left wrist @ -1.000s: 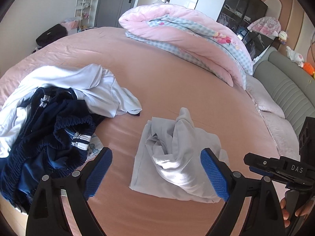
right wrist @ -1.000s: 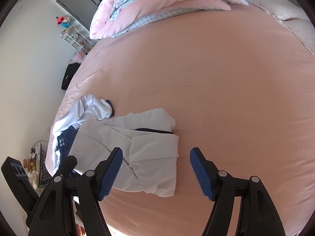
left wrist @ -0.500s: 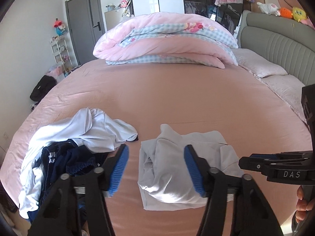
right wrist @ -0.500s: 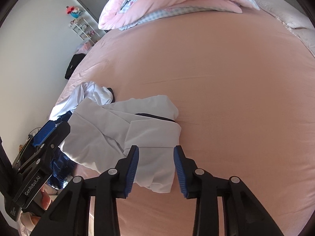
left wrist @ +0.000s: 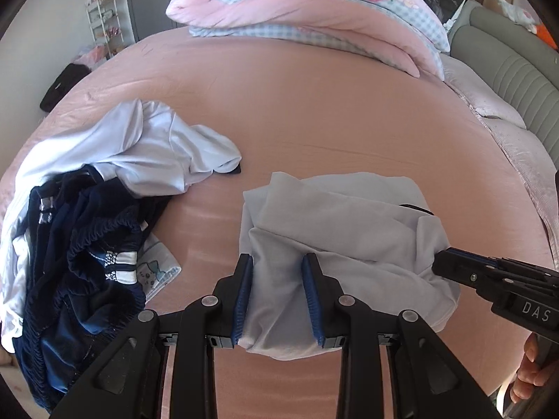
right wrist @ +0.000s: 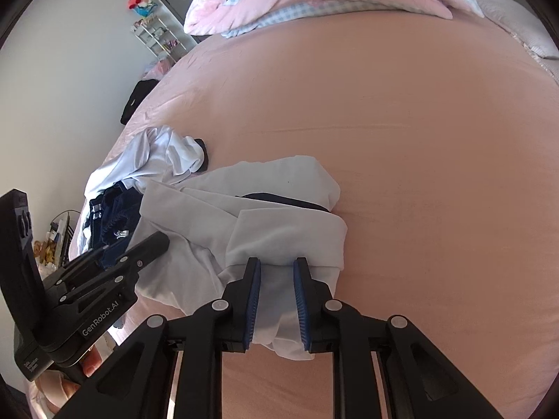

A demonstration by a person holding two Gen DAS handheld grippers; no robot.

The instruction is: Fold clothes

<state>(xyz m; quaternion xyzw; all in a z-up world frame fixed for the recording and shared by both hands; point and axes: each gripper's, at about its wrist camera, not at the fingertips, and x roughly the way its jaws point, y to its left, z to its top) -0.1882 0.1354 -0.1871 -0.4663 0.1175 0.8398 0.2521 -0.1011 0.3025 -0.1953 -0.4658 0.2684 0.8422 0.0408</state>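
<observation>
A half-folded pale grey garment (left wrist: pixel 349 223) lies on the pink bed (left wrist: pixel 314 104), near its front edge. My left gripper (left wrist: pixel 277 262) has its jaws closing on the garment's near left edge, and cloth fills the gap between the blue pads. My right gripper (right wrist: pixel 277 265) is closing on the near right edge of the same garment (right wrist: pixel 265 209), with a bunch of cloth between its pads. Each gripper shows in the other's view: the right one (left wrist: pixel 450 262) at the garment's right corner, the left one (right wrist: pixel 153 244) at its left side.
A heap of a white shirt (left wrist: pixel 150 146) and navy shorts (left wrist: pixel 87 244) lies to the left of the garment. A folded pink and checked duvet (left wrist: pixel 314 10) sits at the far end of the bed. A grey headboard (left wrist: pixel 506 59) and pillows (left wrist: pixel 489 104) are on the right.
Both grippers have come down and forward onto the garment's near edge. Their jaws went from wide open to nearly closed with cloth between the pads.
</observation>
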